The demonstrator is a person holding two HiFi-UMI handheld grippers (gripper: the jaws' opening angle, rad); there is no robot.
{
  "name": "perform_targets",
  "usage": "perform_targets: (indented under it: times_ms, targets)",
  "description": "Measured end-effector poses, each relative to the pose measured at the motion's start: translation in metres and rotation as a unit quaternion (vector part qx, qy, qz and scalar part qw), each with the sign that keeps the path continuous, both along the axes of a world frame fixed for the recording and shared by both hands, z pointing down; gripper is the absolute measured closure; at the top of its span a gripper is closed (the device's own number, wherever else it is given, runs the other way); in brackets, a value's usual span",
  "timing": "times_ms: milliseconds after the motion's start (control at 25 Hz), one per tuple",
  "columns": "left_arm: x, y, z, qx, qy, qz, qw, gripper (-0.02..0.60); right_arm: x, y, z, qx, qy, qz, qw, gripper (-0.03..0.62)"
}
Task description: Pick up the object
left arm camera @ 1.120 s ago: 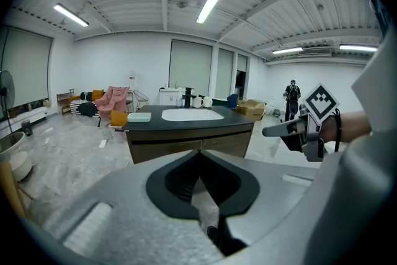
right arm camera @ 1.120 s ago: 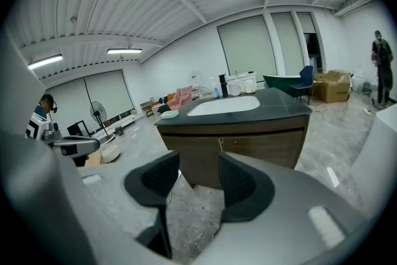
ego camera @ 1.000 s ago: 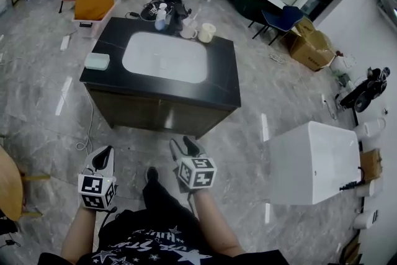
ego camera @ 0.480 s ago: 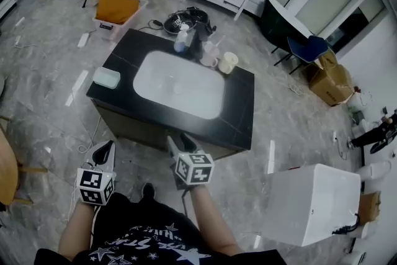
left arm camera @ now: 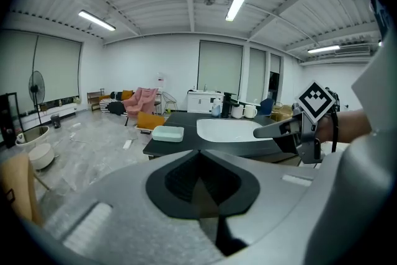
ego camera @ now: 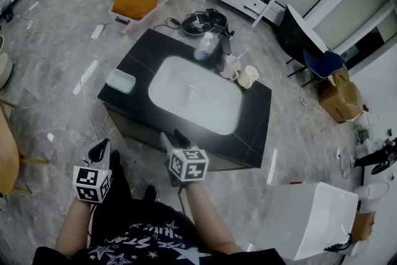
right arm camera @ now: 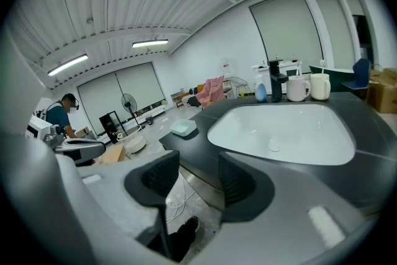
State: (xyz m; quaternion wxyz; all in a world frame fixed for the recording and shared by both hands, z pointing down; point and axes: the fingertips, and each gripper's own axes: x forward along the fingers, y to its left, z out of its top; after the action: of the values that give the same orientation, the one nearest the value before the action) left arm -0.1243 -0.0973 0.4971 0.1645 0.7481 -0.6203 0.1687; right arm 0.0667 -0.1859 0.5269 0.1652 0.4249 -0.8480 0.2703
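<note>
The left gripper [ego camera: 100, 148] hung low with its jaws pressed together, empty. The right gripper [ego camera: 174, 137] (jaws apart, nothing between) hovered at the black counter's [ego camera: 254, 127] near edge. Beyond lay the white basin [ego camera: 195, 96], a pale green box [ego camera: 120, 80] at the counter's left end, and a bottle [ego camera: 203, 49] and mugs [ego camera: 248, 76] along the far edge.

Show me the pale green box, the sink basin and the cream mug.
pale green box [ego camera: 120, 80], head view, its top.
sink basin [ego camera: 200, 101], head view, bare bottom.
cream mug [ego camera: 250, 76], head view, its rim.
</note>
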Motion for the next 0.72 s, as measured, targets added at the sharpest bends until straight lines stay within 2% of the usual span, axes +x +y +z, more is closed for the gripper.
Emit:
perform_targets:
  times_ms: [360,720]
  targets:
    - [-0.056,-0.082,0.008,-0.005,0.008,0.041,0.9991,0.571,-0.057,-0.056,0.009,-0.017,0.01,0.043,0.999,0.39]
    - [-0.112,-0.172,0.027,-0.015,0.008,0.109,0.9939,0.572,-0.124,-0.119,0.036,-0.046,0.018,0.093,0.994,0.39]
